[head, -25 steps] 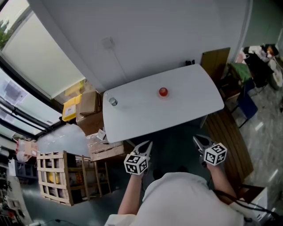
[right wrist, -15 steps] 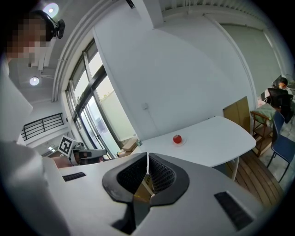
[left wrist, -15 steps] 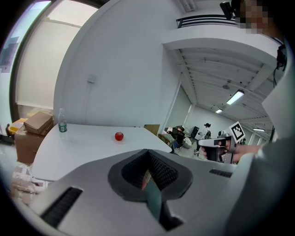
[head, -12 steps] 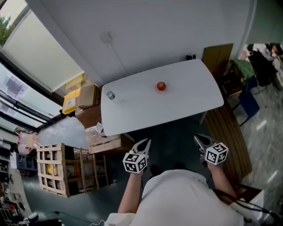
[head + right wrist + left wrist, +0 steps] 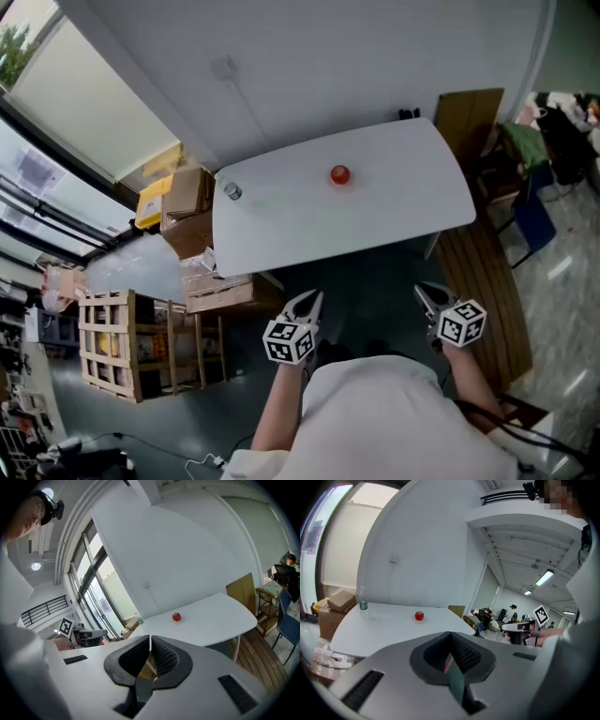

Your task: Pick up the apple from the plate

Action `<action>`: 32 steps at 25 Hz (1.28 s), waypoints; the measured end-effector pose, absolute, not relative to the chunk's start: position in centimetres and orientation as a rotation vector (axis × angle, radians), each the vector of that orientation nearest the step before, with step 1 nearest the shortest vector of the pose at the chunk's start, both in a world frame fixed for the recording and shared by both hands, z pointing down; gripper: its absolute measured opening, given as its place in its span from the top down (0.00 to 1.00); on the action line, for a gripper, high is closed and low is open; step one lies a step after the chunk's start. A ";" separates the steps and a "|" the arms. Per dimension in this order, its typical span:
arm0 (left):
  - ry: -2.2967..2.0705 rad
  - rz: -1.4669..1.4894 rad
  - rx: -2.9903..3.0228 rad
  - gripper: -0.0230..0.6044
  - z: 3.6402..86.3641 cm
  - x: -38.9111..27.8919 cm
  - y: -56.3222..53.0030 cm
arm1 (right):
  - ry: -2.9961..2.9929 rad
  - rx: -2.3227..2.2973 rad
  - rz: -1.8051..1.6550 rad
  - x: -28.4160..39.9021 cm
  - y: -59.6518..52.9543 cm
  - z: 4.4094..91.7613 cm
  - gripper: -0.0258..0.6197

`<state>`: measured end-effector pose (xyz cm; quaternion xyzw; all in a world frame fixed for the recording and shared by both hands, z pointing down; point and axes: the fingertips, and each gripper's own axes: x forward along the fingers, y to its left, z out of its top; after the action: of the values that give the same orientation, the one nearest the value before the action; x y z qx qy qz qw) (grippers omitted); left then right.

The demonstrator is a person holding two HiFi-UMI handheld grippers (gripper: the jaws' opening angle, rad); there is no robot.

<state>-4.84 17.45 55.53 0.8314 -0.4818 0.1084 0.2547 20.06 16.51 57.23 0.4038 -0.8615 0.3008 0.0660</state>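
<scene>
One apple (image 5: pixel 339 174), one bottle (image 5: pixel 231 191), one table (image 5: pixel 375 220); left tongs (image 5: pixel 309 300), right tongs (image 5: pixel 424 292): two.

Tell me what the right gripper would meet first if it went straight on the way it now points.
Probably the white table, near its front edge, though depth is unclear. The right gripper has open air ahead until there; the apple sits right of that line.

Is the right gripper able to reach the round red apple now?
Probably not yet: the right gripper hangs short of the white table, the round red apple far across it; nothing blocks the way.
</scene>
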 end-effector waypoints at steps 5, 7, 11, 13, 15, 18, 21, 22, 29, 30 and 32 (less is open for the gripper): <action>-1.318 0.293 2.252 0.96 55.8 -4.4 17.1 | -2.606 1.191 0.907 20.3 16.0 57.3 0.90; -1.324 0.287 2.251 0.96 55.6 -4.4 16.6 | -2.605 1.178 0.905 20.2 15.7 57.4 0.90; -1.322 0.276 2.260 0.96 55.4 -4.5 15.6 | -2.600 1.168 0.906 19.9 14.9 57.4 0.90; -1.315 0.274 2.265 0.96 55.4 -4.7 14.9 | -2.593 1.175 0.904 19.7 14.3 57.5 0.90; -1.305 0.272 2.269 0.96 55.7 -5.0 14.0 | -2.584 1.189 0.900 19.5 13.6 57.6 0.90; -1.281 0.273 2.276 0.96 56.0 -5.5 12.3 | -2.569 1.213 0.903 19.1 12.4 57.6 0.90; -1.257 0.277 2.287 0.96 56.0 -5.9 10.0 | -2.549 1.233 0.905 18.8 10.9 57.4 0.90; -1.249 0.277 2.291 0.96 55.9 -6.1 9.2 | -2.544 1.238 0.905 18.7 10.4 57.4 0.90; -1.177 0.291 2.323 0.96 55.8 -7.2 3.7 | -2.508 1.295 0.921 16.9 6.3 57.2 0.90; -1.167 0.294 2.326 0.96 55.8 -7.5 3.0 | -2.501 1.302 0.923 16.6 5.8 57.1 0.90; -1.148 0.301 2.331 0.96 55.7 -8.0 1.8 | -2.497 1.312 0.925 15.6 4.8 56.9 0.90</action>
<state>-8.04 1.78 55.75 0.8606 -0.4236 0.1110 0.2598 15.65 4.78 56.92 0.4404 -0.8380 0.3103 0.0866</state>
